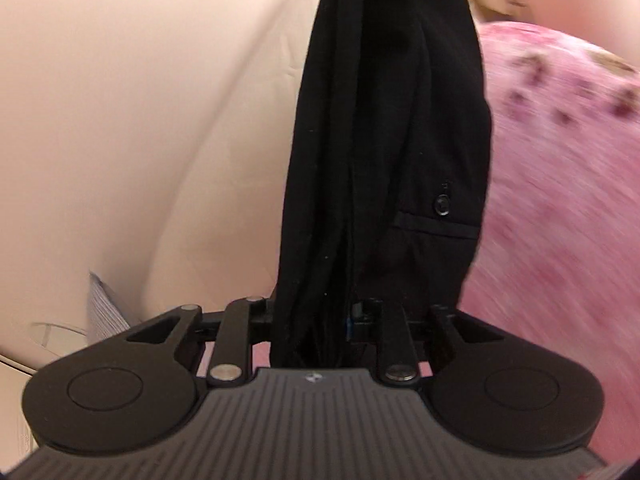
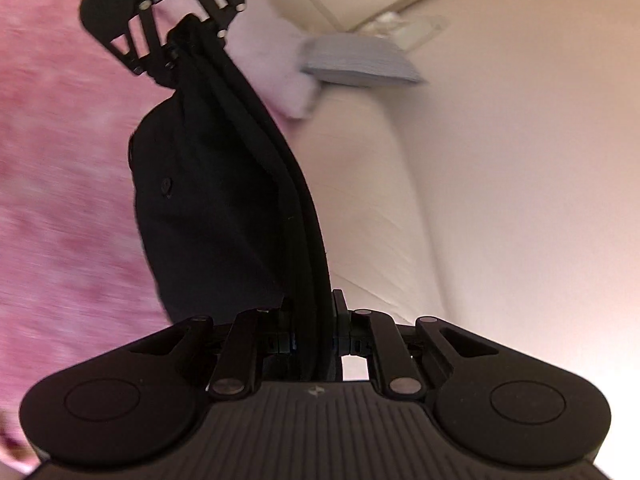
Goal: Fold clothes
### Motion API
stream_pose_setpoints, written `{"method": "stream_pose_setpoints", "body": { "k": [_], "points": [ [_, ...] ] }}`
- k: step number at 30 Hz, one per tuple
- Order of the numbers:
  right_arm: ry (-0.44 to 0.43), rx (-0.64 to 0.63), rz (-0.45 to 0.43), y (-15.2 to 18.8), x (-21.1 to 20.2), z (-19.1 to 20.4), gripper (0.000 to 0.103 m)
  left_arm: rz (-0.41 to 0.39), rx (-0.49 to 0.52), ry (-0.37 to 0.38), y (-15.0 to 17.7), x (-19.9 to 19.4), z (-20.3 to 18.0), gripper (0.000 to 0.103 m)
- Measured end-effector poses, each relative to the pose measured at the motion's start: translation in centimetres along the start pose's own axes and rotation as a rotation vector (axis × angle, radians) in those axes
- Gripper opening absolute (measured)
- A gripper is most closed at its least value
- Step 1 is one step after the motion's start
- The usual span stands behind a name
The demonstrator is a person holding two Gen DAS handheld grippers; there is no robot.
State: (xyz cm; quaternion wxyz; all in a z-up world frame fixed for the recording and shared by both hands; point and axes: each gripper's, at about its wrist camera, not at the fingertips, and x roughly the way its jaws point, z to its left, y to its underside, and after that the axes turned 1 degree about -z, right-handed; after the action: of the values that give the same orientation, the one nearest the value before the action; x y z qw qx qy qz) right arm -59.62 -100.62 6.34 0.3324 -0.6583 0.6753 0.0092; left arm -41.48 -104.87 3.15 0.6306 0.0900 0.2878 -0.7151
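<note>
A: In the left wrist view, what does the left hand-held gripper (image 1: 316, 316) have?

B: Its jaws are clamped on a bunched black fabric garment (image 1: 384, 140), which runs straight away from the fingers up to the top of the frame. A small black button (image 1: 442, 203) and a welt pocket slit (image 1: 436, 227) show on its right side.

A: And around it?

B: Smooth cream upholstery (image 1: 140, 100) lies to the left, a blurred pink fuzzy blanket (image 1: 560, 200) to the right, and a grey striped folded cloth (image 1: 102, 308) sits low at the left edge.

A: The right wrist view?

B: The right hand-held gripper (image 2: 316, 336) pinches the same garment's stacked edges (image 2: 224, 200). The cloth stretches up to the left gripper (image 2: 180, 46), which is closed on the far end. The pink blanket (image 2: 60, 160) fills the left, the cream upholstery (image 2: 520, 160) the right, with the grey cloth (image 2: 360, 66) beyond.
</note>
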Motion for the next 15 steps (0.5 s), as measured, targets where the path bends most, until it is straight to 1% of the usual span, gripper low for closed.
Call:
{"method": "stream_pose_setpoints", "body": {
  "k": [1,2,5,8,9,11,13,15],
  "points": [
    [0.017,0.005,-0.007,1.5,1.3,-0.2,0.012,0.003,0.001,-0.014,-1.1,1.8,-0.4,0.022],
    [-0.004,0.013,0.002,2.8,1.9,1.1,0.013,0.011,0.006,-0.011,-1.7,3.6,-1.5,0.022],
    [-0.065,0.035,0.030,6.7,4.0,5.2,0.013,0.046,0.038,0.050,-2.1,9.0,-7.1,0.023],
    [-0.127,0.058,0.057,10.6,6.0,9.3,0.013,0.077,0.079,0.151,-1.5,11.8,-14.1,0.024],
    [-0.147,0.065,0.066,11.9,6.7,10.6,0.014,0.076,0.084,0.156,-1.1,11.9,-16.0,0.024],
    [-0.186,0.080,0.084,14.5,8.0,13.3,0.014,0.055,0.098,0.112,-0.4,11.1,-18.5,0.024],
    [-0.176,0.111,0.080,15.2,6.9,14.4,0.015,0.035,0.090,0.091,-0.1,9.8,-19.3,0.023],
    [-0.165,0.155,0.080,15.1,6.1,14.4,0.015,0.034,0.058,0.080,-0.3,8.9,-19.2,0.022]
  ]
}}
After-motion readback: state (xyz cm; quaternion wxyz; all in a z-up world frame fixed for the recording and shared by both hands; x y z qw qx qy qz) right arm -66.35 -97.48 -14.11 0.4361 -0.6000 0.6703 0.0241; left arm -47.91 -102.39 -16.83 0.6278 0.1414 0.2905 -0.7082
